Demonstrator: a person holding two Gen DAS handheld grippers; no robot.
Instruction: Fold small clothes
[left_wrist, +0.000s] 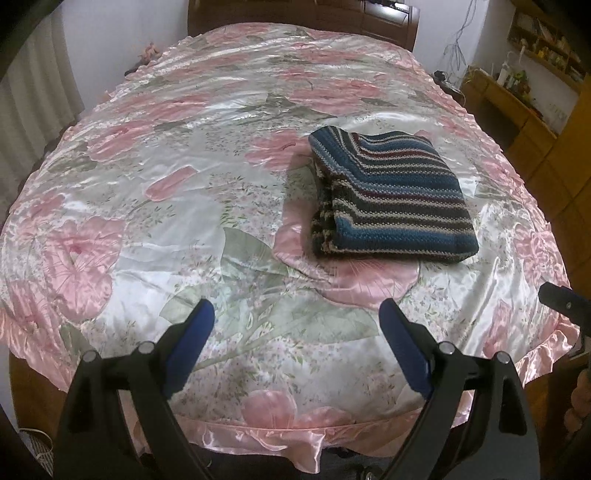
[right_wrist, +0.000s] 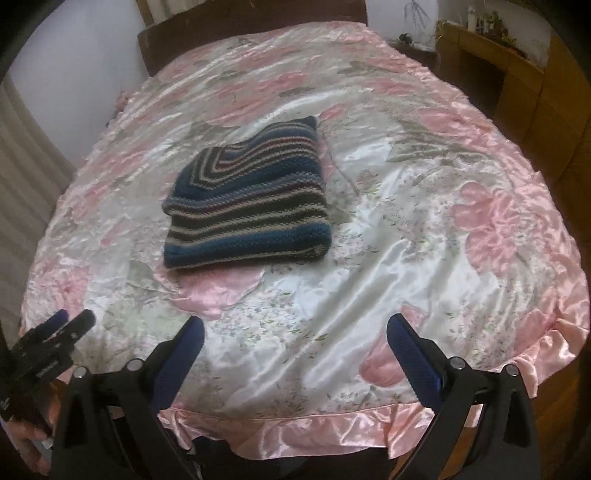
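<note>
A striped knit sweater (left_wrist: 391, 195), blue, dark and beige, lies folded into a thick rectangle on the pink floral satin bedspread (left_wrist: 184, 221). The right wrist view has the sweater (right_wrist: 247, 214) left of centre. My left gripper (left_wrist: 297, 314) hangs open over the bed's near part, well short of the sweater, with nothing between its blue pads. My right gripper (right_wrist: 295, 328) is open too and holds nothing, also near the front edge. In the right wrist view the left gripper (right_wrist: 72, 321) appears at the lower left, held by a hand (right_wrist: 29, 435).
The bedspread's ruffled edge (right_wrist: 295, 424) runs along the front. A dark wooden headboard (left_wrist: 303, 14) stands at the far end. Wooden shelves and a desk (left_wrist: 517, 96) with small items line the right wall. A curtain (left_wrist: 37, 92) hangs at the left.
</note>
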